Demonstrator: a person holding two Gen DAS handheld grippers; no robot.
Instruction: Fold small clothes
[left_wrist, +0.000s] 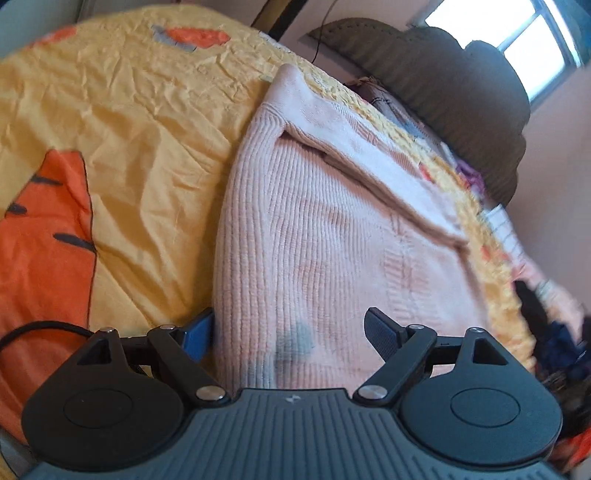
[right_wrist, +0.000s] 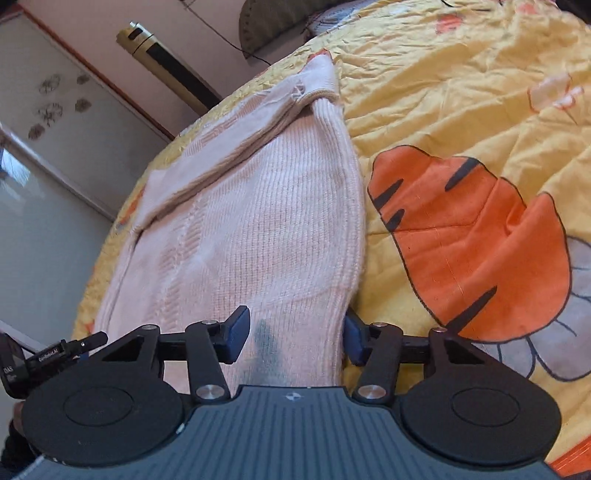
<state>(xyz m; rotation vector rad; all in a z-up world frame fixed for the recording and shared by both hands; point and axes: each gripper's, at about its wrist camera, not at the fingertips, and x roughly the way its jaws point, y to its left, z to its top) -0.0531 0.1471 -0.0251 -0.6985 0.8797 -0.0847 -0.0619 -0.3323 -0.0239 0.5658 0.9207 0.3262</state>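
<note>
A pale pink ribbed knit sweater (left_wrist: 325, 229) lies flat on a yellow quilt, one sleeve folded across its far part. My left gripper (left_wrist: 291, 334) hovers low over the sweater's near left edge. Its jaws are wide open, one finger (left_wrist: 199, 334) just off the edge over the quilt and the other finger (left_wrist: 382, 332) above the knit. In the right wrist view the same sweater (right_wrist: 258, 221) runs away from me. My right gripper (right_wrist: 295, 338) straddles its near right edge, jaws half apart. The knit fills the gap unbunched, and I see no squeeze.
The yellow quilt (left_wrist: 129, 129) with orange cartoon prints (right_wrist: 472, 240) covers the bed. A dark olive headboard cushion (left_wrist: 461, 96) stands at the far end under a window. A tall air conditioner (right_wrist: 166, 62) and a wardrobe door (right_wrist: 55, 129) stand beyond the bed's edge.
</note>
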